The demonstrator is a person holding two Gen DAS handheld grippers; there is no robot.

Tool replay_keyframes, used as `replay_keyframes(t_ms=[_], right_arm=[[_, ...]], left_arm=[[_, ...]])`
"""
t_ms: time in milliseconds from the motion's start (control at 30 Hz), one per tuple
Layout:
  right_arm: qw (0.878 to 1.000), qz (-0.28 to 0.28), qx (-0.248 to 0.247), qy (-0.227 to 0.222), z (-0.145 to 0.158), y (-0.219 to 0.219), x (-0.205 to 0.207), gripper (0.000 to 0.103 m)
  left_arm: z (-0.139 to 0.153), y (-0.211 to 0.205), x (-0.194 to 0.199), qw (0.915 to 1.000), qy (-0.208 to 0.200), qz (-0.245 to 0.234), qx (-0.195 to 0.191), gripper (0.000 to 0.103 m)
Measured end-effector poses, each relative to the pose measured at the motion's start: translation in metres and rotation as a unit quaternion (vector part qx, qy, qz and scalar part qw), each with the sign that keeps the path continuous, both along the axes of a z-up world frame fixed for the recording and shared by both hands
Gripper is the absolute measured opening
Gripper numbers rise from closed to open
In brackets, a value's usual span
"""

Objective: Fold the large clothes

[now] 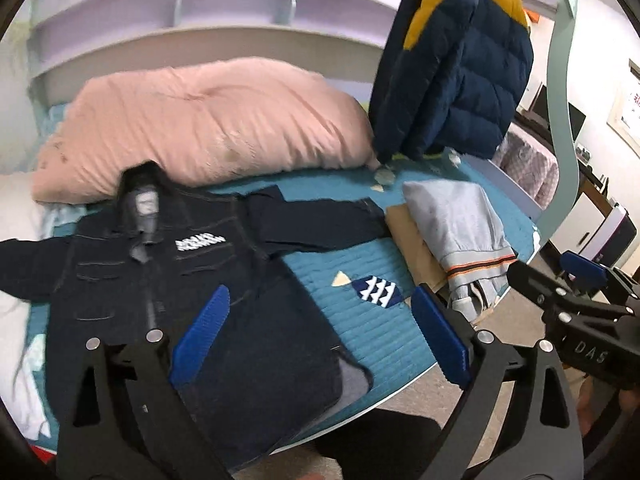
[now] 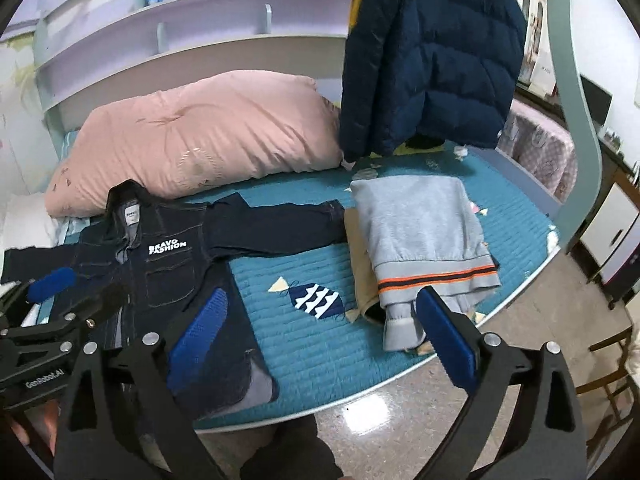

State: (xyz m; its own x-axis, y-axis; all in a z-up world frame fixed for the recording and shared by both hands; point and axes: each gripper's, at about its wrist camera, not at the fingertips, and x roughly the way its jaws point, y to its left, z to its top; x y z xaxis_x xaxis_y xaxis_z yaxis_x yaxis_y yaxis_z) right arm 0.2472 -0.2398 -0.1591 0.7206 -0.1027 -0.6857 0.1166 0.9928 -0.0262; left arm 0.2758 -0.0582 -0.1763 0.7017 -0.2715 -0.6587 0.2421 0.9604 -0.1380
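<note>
A dark denim jacket with white lettering lies spread flat, front up, on the teal quilted bed, sleeves stretched to both sides. It also shows in the right wrist view. My left gripper is open and empty, held above the jacket's lower right hem. My right gripper is open and empty above the bed's front edge, right of the jacket. The right gripper shows at the right of the left wrist view, the left gripper at the left of the right wrist view.
A folded grey sweatshirt lies on a tan garment at the bed's right. A pink pillow lies behind the jacket. A navy and yellow puffer jacket hangs above the bed. A shelf runs along the back. Floor lies below the bed edge.
</note>
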Motion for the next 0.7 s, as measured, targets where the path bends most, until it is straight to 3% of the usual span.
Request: replay_keyframes(t_ms=[333,533,700], right_arm=[[0.999,0.033,-0.011,-0.031,0.031,0.06,-0.06,0.093],[0.997,0.052,-0.012,-0.057,0.053,0.083,-0.09,0.093],[0.995,0.063,-0.008,-0.075,0.066,0.093,-0.111,0.094]], left_arm=[[0.042,0.05,-0.07,0.9964,-0.065,0.05,0.023,0.094],[0.06,0.073,-0.103,0.9916,-0.088,0.085,0.041,0.095],[0.076,0.086,-0.128,0.9903,-0.098,0.092,0.034,0.098]])
